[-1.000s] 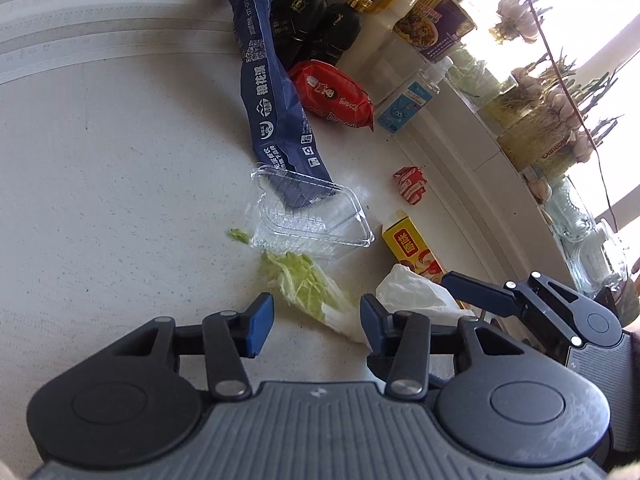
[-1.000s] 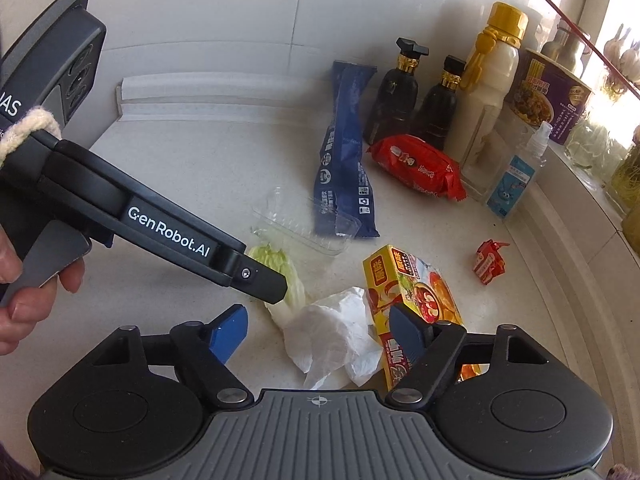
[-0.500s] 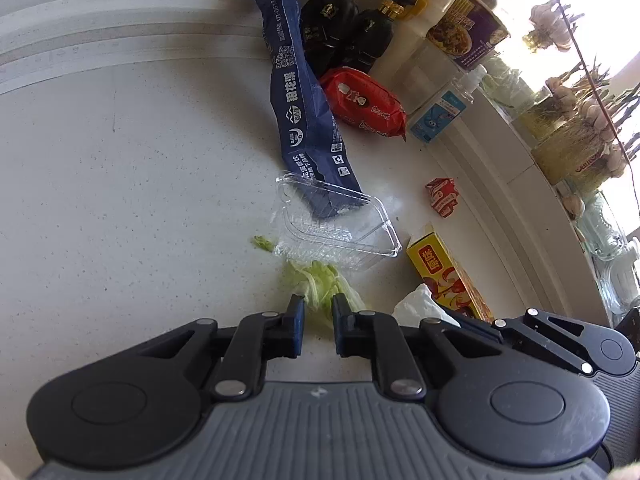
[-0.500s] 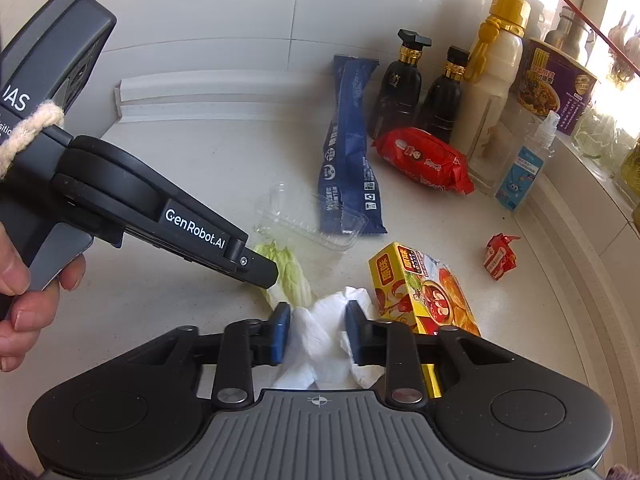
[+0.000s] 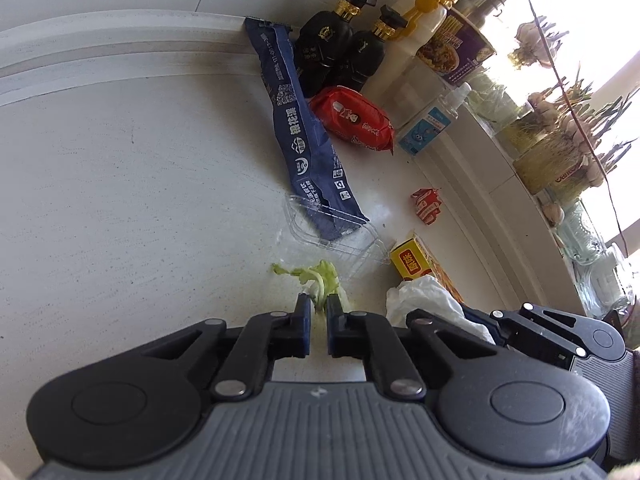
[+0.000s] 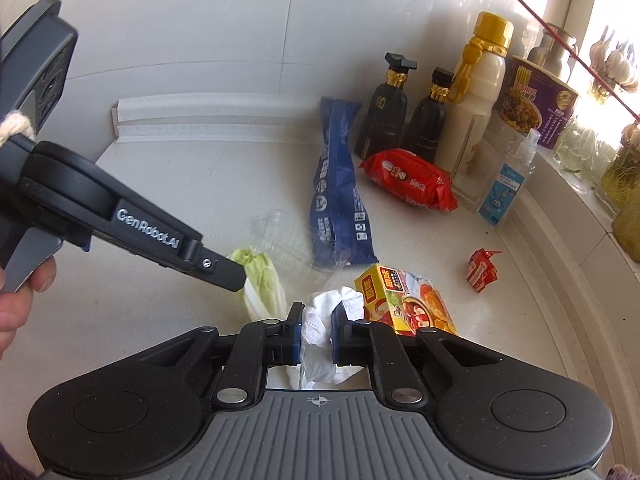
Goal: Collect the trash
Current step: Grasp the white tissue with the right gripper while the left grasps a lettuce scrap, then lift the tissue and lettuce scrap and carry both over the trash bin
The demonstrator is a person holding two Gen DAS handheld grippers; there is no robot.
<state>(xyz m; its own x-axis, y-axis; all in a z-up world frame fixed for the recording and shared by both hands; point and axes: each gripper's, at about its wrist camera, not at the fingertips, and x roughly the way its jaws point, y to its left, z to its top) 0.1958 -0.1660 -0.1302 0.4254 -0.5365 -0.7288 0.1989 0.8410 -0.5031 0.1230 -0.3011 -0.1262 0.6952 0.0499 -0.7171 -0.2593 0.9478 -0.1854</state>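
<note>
White crumpled tissue [image 6: 320,320] clenched in right claw [image 6: 316,320], cabbage leaf [image 5: 320,280] in left claw [image 5: 318,320], bare worktop [image 5: 120,200] leftward.

To your left the countertop [image 5: 120,200] lies bare. Ahead, a clear tray [image 5: 332,232] and blue wrapper [image 5: 304,136] block passage; 2 dark bottles [image 6: 404,116] stand against the back wall.

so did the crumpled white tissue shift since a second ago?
Yes. The crumpled white tissue is bunched narrower between the right gripper, pulled off the yellow box, whose front now shows.
</note>
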